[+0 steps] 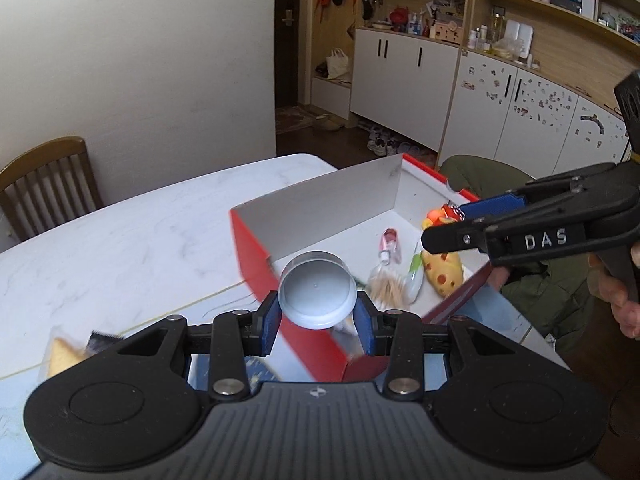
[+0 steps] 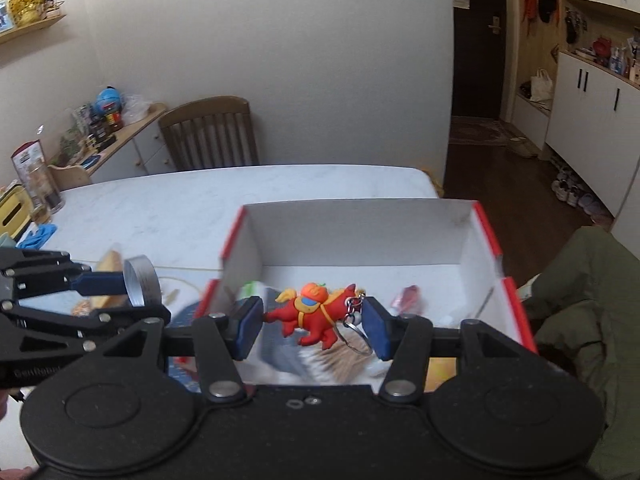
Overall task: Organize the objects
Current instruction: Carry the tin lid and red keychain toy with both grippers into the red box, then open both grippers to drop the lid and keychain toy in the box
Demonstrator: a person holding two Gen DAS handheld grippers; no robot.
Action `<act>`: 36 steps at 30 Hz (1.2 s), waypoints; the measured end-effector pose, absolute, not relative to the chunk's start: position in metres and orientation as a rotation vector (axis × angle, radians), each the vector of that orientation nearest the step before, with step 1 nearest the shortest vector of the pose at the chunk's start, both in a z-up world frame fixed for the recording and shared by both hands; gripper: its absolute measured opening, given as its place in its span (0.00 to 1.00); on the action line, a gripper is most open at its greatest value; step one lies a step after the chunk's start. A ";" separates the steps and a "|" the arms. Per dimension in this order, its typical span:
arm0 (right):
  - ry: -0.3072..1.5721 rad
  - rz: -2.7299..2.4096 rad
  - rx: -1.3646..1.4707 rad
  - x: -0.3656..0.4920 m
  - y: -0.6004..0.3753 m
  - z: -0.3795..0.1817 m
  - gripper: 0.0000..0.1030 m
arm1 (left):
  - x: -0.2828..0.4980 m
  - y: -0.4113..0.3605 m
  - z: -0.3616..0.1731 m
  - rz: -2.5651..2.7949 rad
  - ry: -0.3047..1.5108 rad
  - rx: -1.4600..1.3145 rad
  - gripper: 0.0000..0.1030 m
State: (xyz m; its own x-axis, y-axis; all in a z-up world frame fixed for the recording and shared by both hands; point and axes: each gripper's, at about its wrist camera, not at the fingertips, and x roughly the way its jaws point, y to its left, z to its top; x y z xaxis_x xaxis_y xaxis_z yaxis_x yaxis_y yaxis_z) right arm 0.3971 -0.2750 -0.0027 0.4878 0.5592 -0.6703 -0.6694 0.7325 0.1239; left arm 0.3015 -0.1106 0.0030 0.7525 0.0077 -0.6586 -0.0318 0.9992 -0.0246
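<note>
My left gripper [image 1: 318, 312] is shut on a round grey lid-like container [image 1: 318, 294] and holds it over the near wall of a red box with a white inside [image 1: 320, 200]. My right gripper [image 2: 314, 320] is shut on a red and orange toy keychain [image 2: 314, 314] and holds it above the same box [image 2: 360, 224]. In the left wrist view the right gripper [image 1: 444, 226] comes in from the right over the box. In the right wrist view the left gripper [image 2: 120, 282] with the grey container [image 2: 140, 280] is at the left.
Inside the box lie a yellow spotted toy [image 1: 442, 274], a small pink bottle [image 1: 389, 242] and a bundle of toothpicks [image 1: 388, 290]. A piece of bread [image 1: 64, 354] lies on the white marble table [image 1: 140, 232]. A wooden chair [image 2: 210, 134] stands beyond it. A green jacket [image 2: 580, 300] is at right.
</note>
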 end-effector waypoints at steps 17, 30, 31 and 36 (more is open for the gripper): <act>0.810 0.769 -0.245 0.450 -0.271 -0.043 0.52 | 0.422 -0.130 -0.013 0.021 0.825 0.000 0.37; 0.926 0.809 -0.338 0.463 -0.255 -0.077 0.52 | 0.494 -0.133 -0.068 -0.003 1.039 -0.010 0.37; 0.930 0.809 -0.343 0.463 -0.254 -0.077 0.52 | 0.498 -0.135 -0.071 -0.005 1.055 -0.007 0.37; 0.941 0.810 -0.375 0.465 -0.253 -0.083 0.52 | 0.513 -0.143 -0.089 -0.003 1.111 0.032 0.37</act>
